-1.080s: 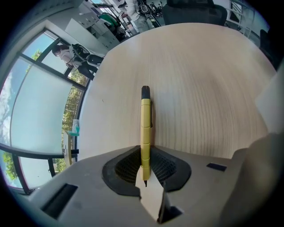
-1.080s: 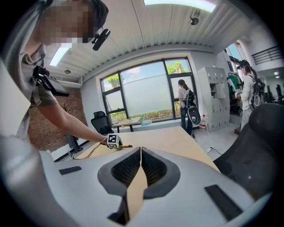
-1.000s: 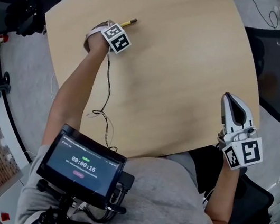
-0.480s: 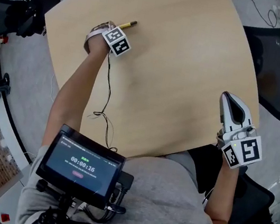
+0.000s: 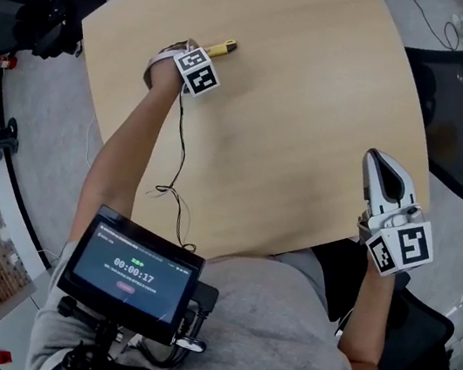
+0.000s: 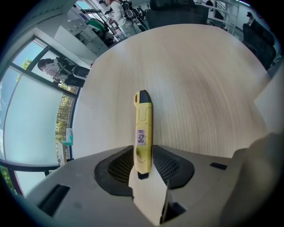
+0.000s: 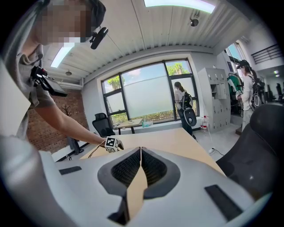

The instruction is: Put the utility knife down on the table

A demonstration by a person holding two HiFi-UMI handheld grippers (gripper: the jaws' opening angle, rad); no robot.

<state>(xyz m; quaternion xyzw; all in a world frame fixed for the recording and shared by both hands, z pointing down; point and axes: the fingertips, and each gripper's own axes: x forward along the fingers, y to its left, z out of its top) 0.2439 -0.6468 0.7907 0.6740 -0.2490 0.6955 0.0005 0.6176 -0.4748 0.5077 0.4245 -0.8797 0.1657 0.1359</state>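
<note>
At lower left, against the person's grey shirt, a screen (image 5: 132, 271) showing a timer. Above it, over the far left part of the pale wooden counter (image 5: 299, 103), the left gripper (image 5: 208, 56) points steeply down. Jaws opening, pads flanking the rear end of the utility knife (image 5: 224, 46) without clamping it. Lies flat on the counter, yellow body stretching away from the gripper, dark tip farthest out and a small label on the upper face. Trailing from that gripper across the wood to the near edge, a thin black cable (image 5: 179, 153). Well apart, at the counter's near right edge, the right gripper (image 5: 378, 166) — jaws pressed together, nothing between them, aimed slightly downward. Past the counter's right side, a black office chair (image 5: 461, 114).
</note>
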